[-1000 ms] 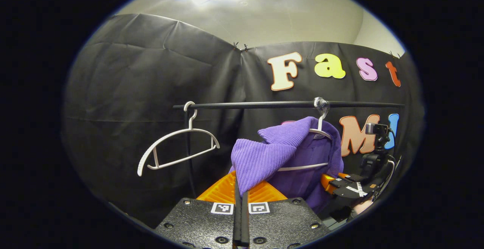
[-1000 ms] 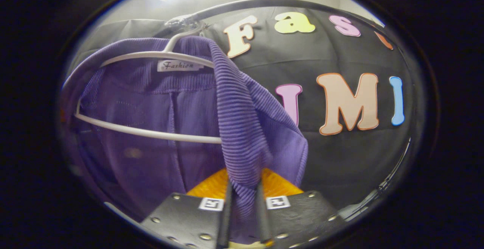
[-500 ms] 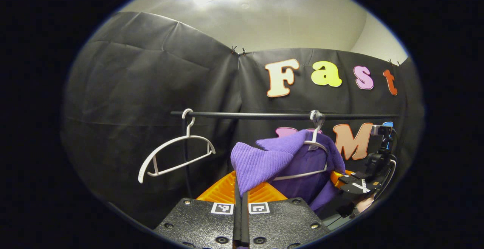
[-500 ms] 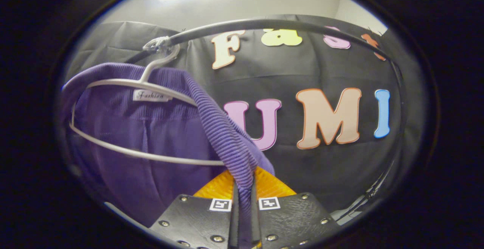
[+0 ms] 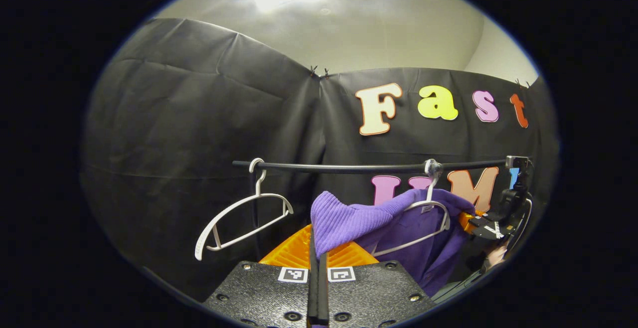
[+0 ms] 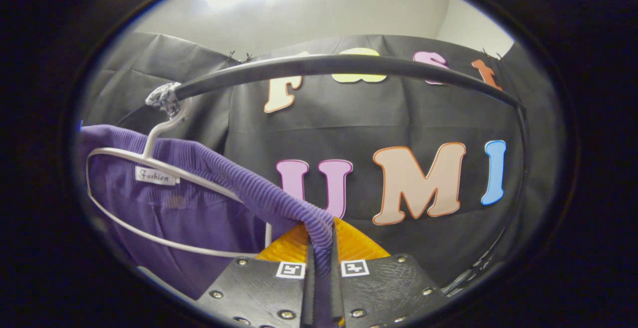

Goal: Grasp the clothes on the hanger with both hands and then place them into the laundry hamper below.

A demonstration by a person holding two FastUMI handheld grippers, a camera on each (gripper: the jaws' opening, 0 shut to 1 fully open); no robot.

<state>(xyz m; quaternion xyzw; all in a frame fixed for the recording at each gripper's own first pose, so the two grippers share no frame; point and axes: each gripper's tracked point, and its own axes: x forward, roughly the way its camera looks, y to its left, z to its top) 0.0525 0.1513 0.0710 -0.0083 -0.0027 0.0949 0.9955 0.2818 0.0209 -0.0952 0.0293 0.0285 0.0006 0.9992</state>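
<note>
Both cameras look up from low down at the black rail (image 5: pixel 369 168), the left gripper view from farther back, the right gripper view very close under the rail (image 6: pixel 339 64).

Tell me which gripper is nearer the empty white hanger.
Left. The left gripper, shut on the purple garment, sits just right of the empty white hanger; the right gripper is beyond the garment.

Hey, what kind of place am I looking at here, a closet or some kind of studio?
Most likely a small recording booth set up as a laundry corner, not a real closet: black cloth walls, a clothes rail with an empty white hanger and a purple garment, both grippers clamped on it.
</note>
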